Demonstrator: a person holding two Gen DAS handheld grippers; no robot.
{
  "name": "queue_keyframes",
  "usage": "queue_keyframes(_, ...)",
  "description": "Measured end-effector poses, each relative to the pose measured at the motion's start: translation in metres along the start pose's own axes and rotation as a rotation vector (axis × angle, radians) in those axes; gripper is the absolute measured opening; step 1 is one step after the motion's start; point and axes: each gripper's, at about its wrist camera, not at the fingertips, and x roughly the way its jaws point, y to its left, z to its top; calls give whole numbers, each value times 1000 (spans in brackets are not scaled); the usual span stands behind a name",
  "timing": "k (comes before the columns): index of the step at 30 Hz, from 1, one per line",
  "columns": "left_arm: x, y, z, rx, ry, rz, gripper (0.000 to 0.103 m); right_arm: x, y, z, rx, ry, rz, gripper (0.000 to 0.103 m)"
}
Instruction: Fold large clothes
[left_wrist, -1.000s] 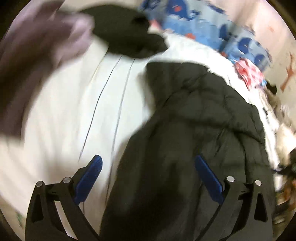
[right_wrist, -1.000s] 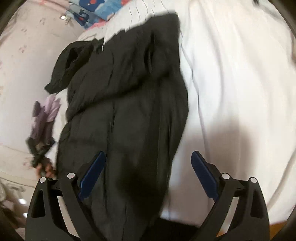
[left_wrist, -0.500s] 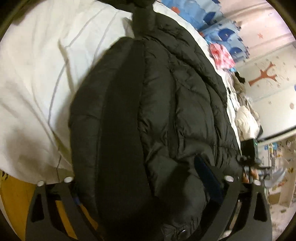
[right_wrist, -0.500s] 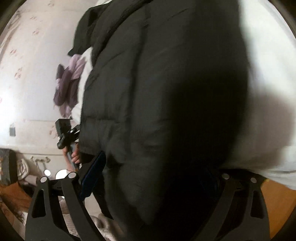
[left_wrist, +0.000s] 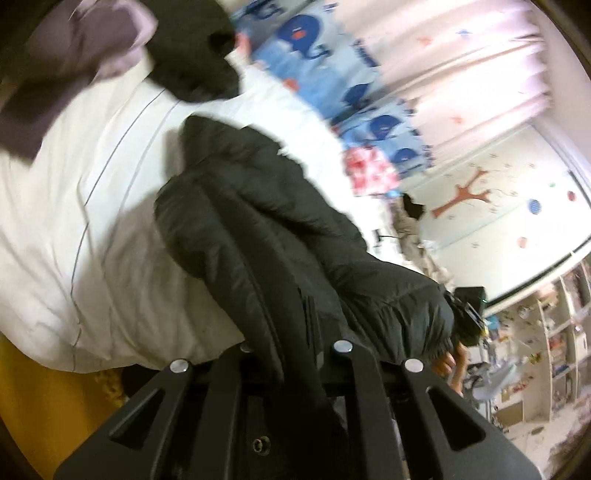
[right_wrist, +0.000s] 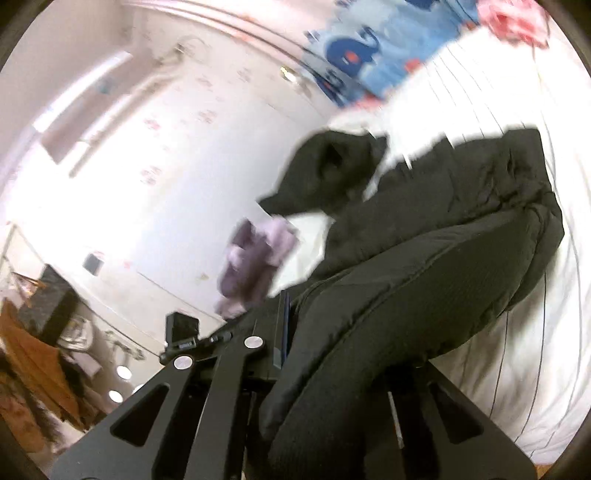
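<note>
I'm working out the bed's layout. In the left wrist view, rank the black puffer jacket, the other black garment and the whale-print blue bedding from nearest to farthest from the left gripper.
1. Black puffer jacket: clamped in the left gripper, stretching up the middle.
2. Other black garment: upper left, on the white duvet.
3. Whale-print blue bedding: top centre, by the curtain.

Whale-print blanket (left_wrist: 314, 55), tree wall decal (left_wrist: 463, 194), cluttered shelves (left_wrist: 554, 350)
</note>
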Motion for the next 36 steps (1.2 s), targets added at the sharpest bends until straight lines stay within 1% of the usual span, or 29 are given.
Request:
queue_keyframes(2,-13,-16,-11,60,32,-10,10,-20,3,-7,-17,30,-6,10)
queue_keyframes(4,-21,-22,-36,168,130,-8,11,-38,-6,-25,0,81,-38,10)
queue_keyframes(5,-21,-20,-45,193,167,-6,13,-45,-20,-40,34,140,-52,13)
queue_keyframes(6,-19,-11,-63,218,229,17,14,-47,-35,-60,64,215,-86,15)
queue_keyframes(7,-16,2,-78,220,285,54,15,-56,-57,-80,89,279,-167,20)
queue_keyframes(8,-15,14,-90,210,325,92,18,-64,-69,-91,109,298,-219,21)
queue_keyframes(9,-16,31,-100,180,356,136,19,-81,-90,-104,156,306,-305,22)
queue_keyframes(11,-27,62,-107,97,348,199,26,-112,-113,-110,212,260,-376,22)
queue_keyframes(12,-40,76,-102,49,308,255,26,-118,-115,-107,204,245,-393,22)
queue_keyframes(13,-53,86,-90,13,247,338,26,-120,-112,-98,179,231,-404,22)
queue_keyframes(15,-73,95,-59,-28,156,411,26,-109,-100,-69,90,210,-410,22)
queue_keyframes(17,-74,90,-29,-14,89,483,29,-85,-89,-43,17,216,-426,27)
queue_keyframes(18,-67,83,-9,18,65,499,30,-63,-81,-30,-14,263,-418,31)
queue_keyframes(19,-56,75,6,54,50,477,31,-40,-71,-27,-47,360,-380,40)
queue_keyframes(20,-40,67,19,86,40,447,36,-7,-57,-35,-83,482,-335,48)
queue_keyframes(21,-12,57,34,124,47,414,40,7,-48,-47,-136,616,-324,58)
queue_keyframes(22,11,52,43,154,63,405,51,9,-41,-65,-187,744,-346,59)
queue_keyframes(23,44,42,54,200,84,403,56,4,-39,-75,-199,806,-379,59)
queue_keyframes(24,68,32,59,233,105,394,56,-13,-41,-84,-178,849,-435,59)
queue_keyframes(25,95,25,65,263,133,383,56,-33,-45,-86,-141,841,-481,59)
queue_keyframes(26,118,18,71,284,148,369,56,-54,-46,-83,-108,804,-521,59)
queue_keyframes(28,143,17,75,293,150,333,56,-103,-47,-55,-44,647,-598,59)
queue_keyframes(29,154,15,78,287,145,318,56,-115,-45,-42,-41,590,-612,59)
queue_keyframes(30,162,14,81,283,134,319,56,-124,-41,-18,-56,505,-625,61)
queue_keyframes(31,167,11,82,280,121,321,56,-122,-41,4,-78,431,-638,72)
queue_keyframes(33,176,8,88,269,96,321,56,-96,-41,44,-138,314,-624,83)
queue_keyframes(34,180,8,91,252,74,319,56,-70,-48,64,-154,269,-563,83)
queue_keyframes(35,183,8,95,236,62,314,56,-46,-57,76,-157,254,-509,83)
queue_keyframes(36,187,10,100,206,45,298,56,-8,-70,88,-170,244,-440,83)
